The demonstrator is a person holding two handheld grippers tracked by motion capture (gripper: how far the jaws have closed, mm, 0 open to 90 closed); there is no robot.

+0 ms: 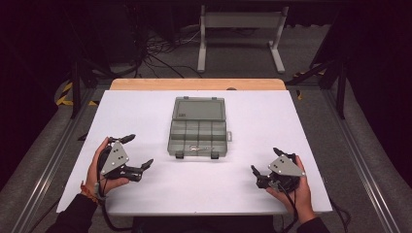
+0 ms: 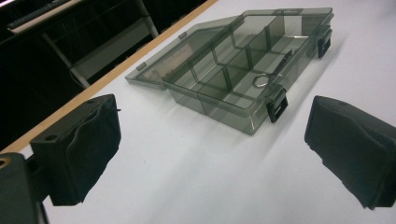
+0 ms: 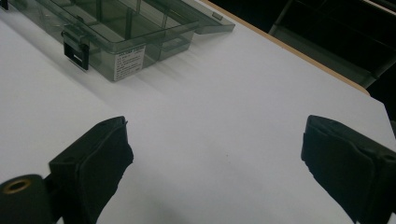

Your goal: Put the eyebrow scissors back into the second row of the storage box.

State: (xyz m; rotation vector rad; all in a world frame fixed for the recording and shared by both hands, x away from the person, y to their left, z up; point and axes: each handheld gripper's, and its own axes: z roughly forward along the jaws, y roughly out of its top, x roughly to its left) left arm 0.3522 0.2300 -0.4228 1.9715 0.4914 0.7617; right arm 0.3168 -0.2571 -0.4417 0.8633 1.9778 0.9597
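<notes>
Left gripper (image 1: 137,151) fingers wide apart, empty-handed

Clear smoky plastic box (image 1: 198,127), matt white table (image 1: 145,189)

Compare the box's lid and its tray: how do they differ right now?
The lid is one flat, undivided panel lying open on the far side; the tray sits nearer the person and is split by dividers into compartments. The tray carries the two dark latches on its front wall and holds a small metal ring; I see nothing on the lid. Both are the same smoky clear plastic, joined at the hinge, resting on the table.
</notes>
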